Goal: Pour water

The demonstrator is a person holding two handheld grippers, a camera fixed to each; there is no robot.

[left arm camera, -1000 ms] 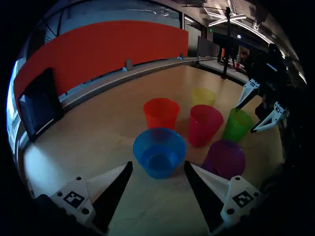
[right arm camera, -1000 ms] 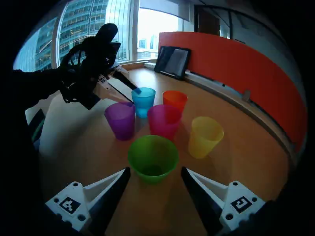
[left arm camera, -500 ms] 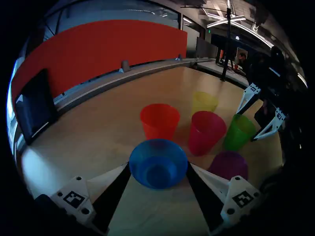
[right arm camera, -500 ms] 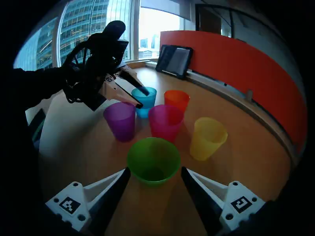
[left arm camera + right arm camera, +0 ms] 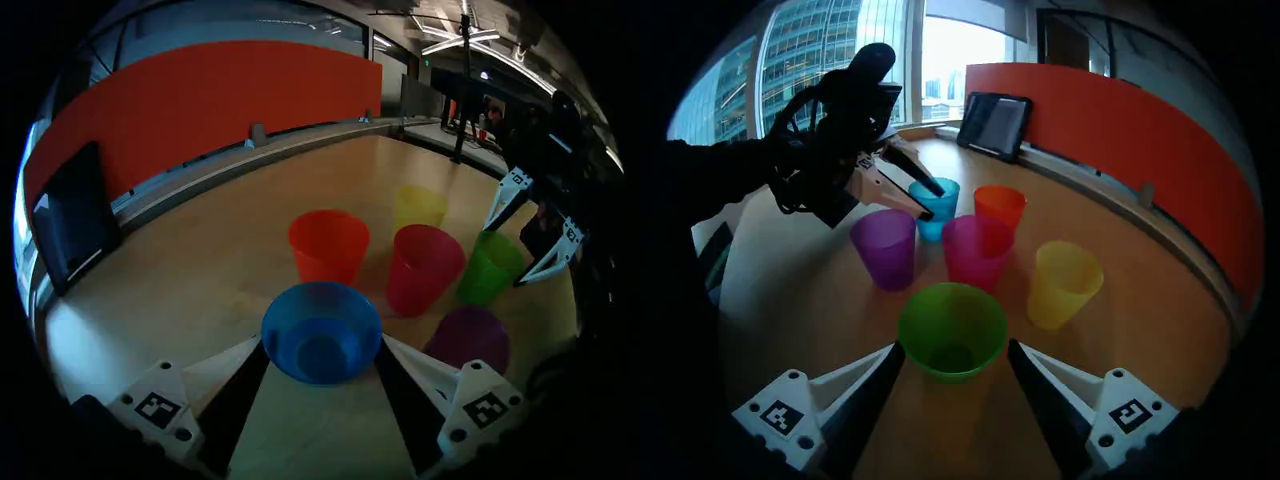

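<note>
Step in hand looked like the grasp: left gripper (image 5: 320,350) had both fingers pressed on the blue cup (image 5: 322,332), upright and apparently on the table (image 5: 200,264) at the near edge of the cup cluster; water level inside unreadable; right gripper (image 5: 954,348) was spread wide, straddling the green cup (image 5: 952,328), contact unclear; next move probably needed a level lift clear of the purple cup (image 5: 884,244), then a tilt over a target; left tool sat angled down, the person's hand (image 5: 800,172) behind it.
</note>
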